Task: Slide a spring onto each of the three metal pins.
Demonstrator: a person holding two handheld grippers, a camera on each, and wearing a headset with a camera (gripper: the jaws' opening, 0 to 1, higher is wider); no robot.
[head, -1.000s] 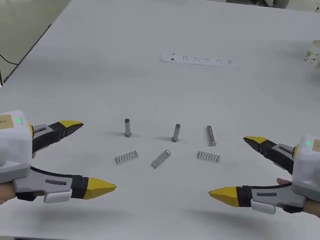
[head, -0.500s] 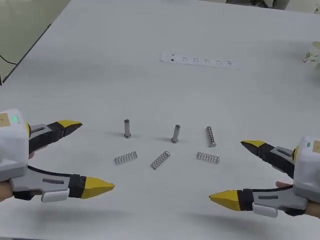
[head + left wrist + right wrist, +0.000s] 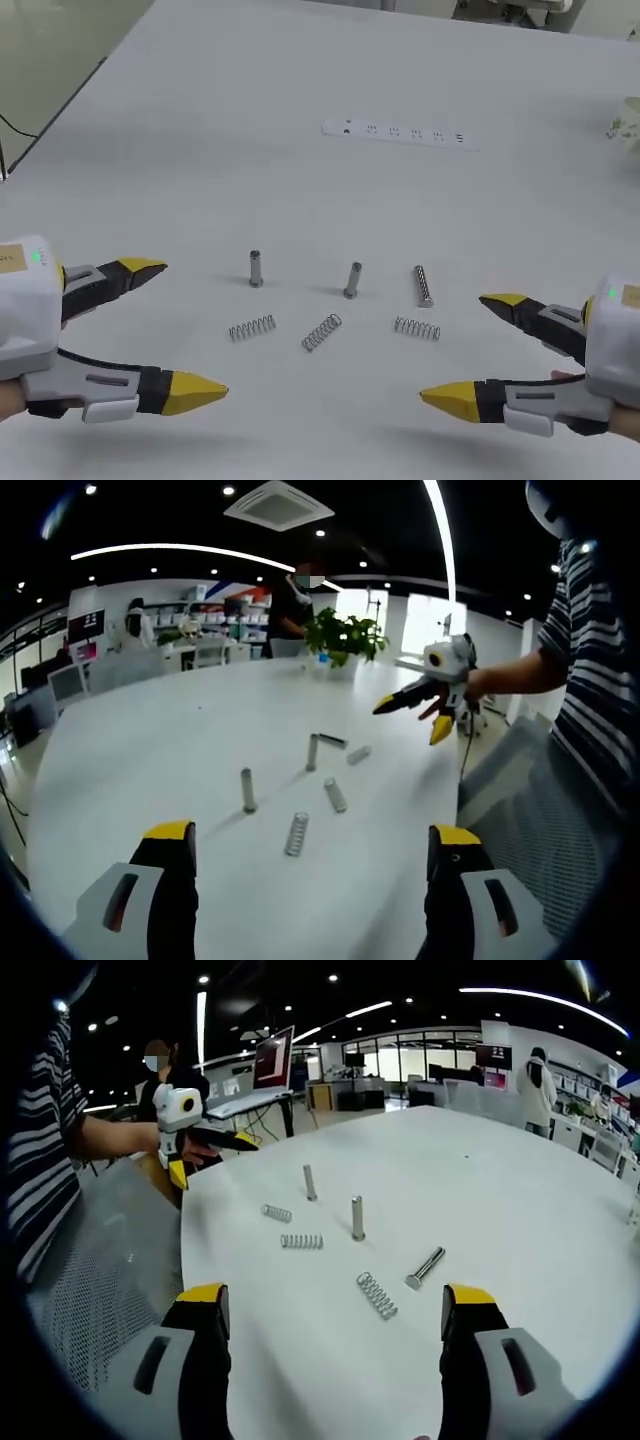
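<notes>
Both gaping and empty, left gripper (image 3: 195,327) and right gripper (image 3: 452,348) flank loose springs (image 3: 321,332) (beside pins (image 3: 352,280)).

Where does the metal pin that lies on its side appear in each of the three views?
Head view: the fallen pin is right of centre, the right-most of the three pins.
Left gripper view: the fallen pin is near centre, the farthest pin.
Right gripper view: the fallen pin is right of centre, the nearest pin.
Shared landmark: the middle pin stands upright beside it in every view.
</notes>
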